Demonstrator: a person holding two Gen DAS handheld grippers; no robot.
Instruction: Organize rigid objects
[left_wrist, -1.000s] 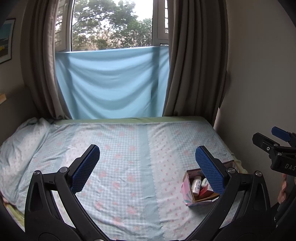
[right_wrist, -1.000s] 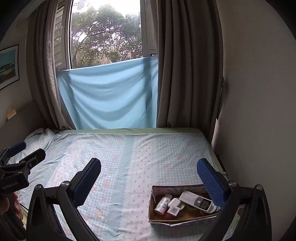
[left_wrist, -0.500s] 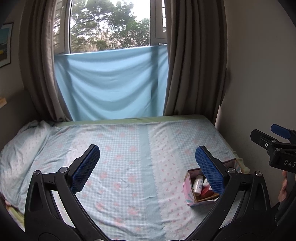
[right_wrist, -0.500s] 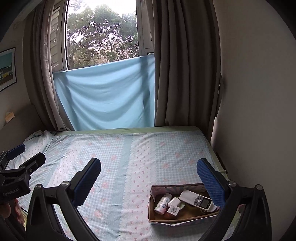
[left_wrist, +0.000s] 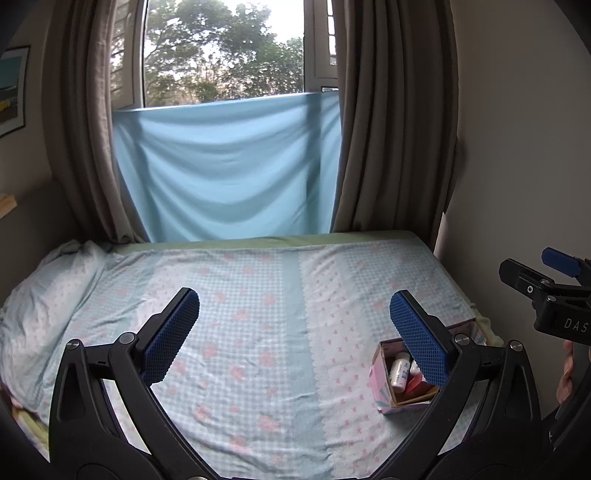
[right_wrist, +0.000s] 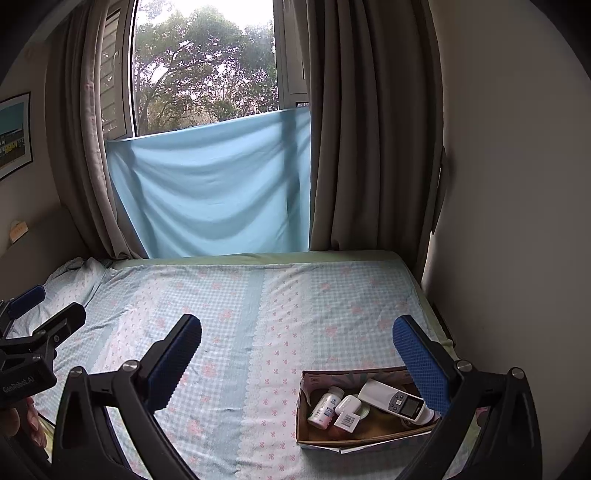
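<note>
While both grippers hover above the bed (right_wrist: 280, 302), the left gripper (left_wrist: 295, 332) and right gripper (right_wrist: 297, 354) have their fingers spread wide, holding nothing. At the lower right of each frame, the open box (right_wrist: 306, 439) rests on the sheet (near the wall-side edge). Inside it lie a white bottle (right_wrist: 325, 406), a small white container (right_wrist: 349, 408) and a thermometer-like device (right_wrist: 395, 400).
</note>
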